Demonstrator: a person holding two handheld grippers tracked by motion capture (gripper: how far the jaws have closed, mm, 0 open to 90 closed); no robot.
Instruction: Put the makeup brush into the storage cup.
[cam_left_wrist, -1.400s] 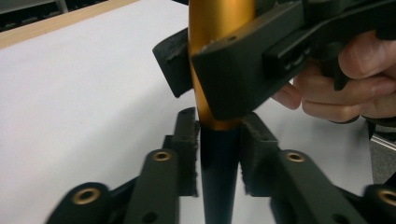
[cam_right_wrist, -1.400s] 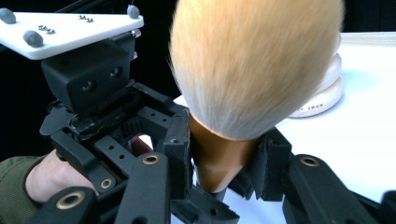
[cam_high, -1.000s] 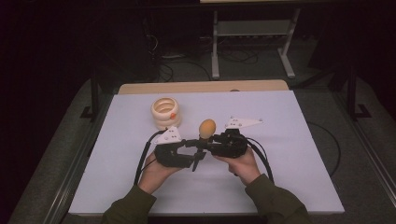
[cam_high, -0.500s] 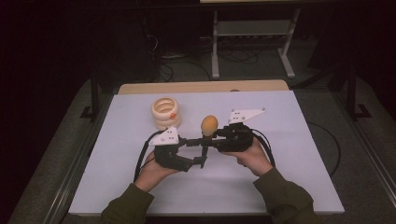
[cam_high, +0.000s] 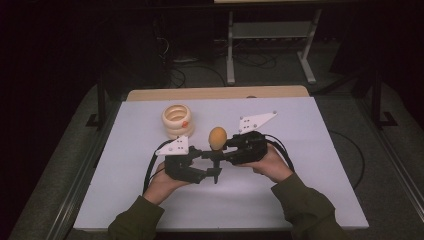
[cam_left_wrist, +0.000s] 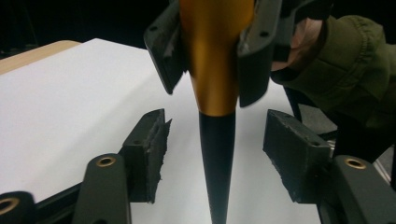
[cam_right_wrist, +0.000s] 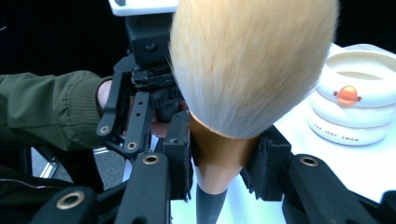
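Gold ferrule of the makeup brush (cam_high: 217, 138) sits clamped in the right gripper (cam_high: 227, 147); the left gripper (cam_high: 212, 167), at seven o'clock, has just been closing, its jaws apart around the handle without touching, and a misaligned squeeze could knock the brush loose.

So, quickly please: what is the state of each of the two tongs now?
Left tongs: open, pads either side of the brush's black handle, not pressing; they have just been closing.
Right tongs: shut on the brush's golden collar.
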